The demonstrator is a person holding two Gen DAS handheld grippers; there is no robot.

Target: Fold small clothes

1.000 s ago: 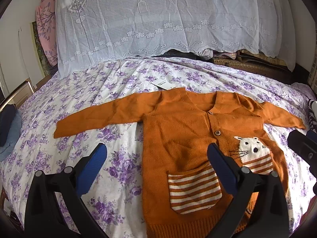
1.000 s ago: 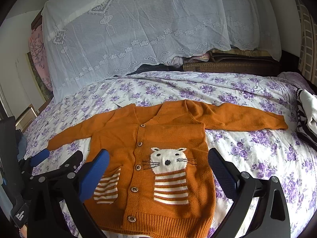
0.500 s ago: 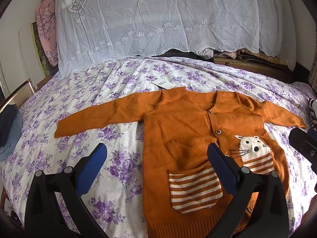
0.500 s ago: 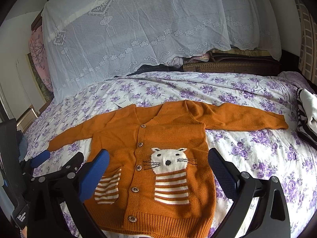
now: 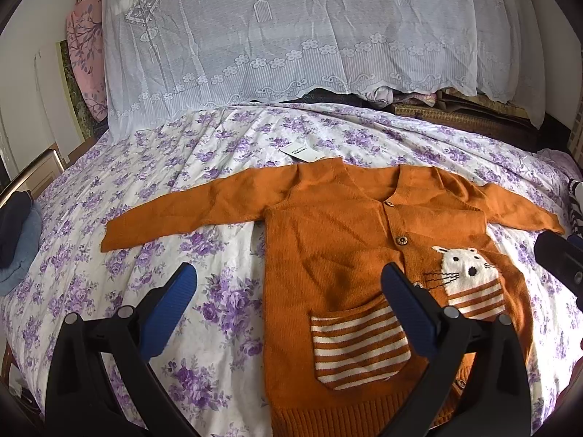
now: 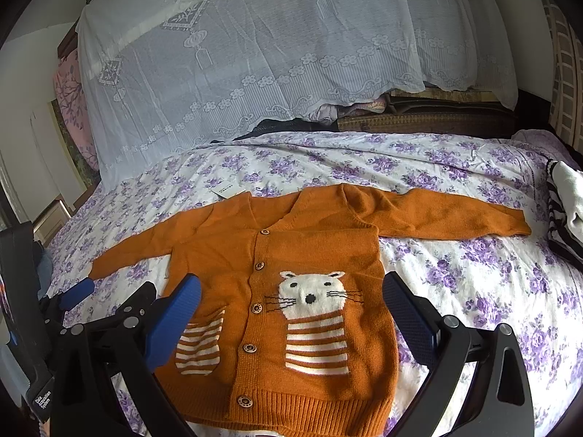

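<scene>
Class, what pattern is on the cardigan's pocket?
Orange and cream horizontal stripes on the pocket of the cardigan, clearest in the left wrist view.

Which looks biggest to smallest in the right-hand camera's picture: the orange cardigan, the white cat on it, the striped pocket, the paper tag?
Largest to smallest as seen:
1. orange cardigan
2. white cat, counting its striped body
3. striped pocket, partly hidden behind a gripper finger, so unsure
4. paper tag, which lies farther away, so it may look smaller than it is

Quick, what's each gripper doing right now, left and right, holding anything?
Left gripper: open, holding nothing, above the orange knitted cat cardigan.
Right gripper: open, holding nothing, above the same cardigan.
</scene>
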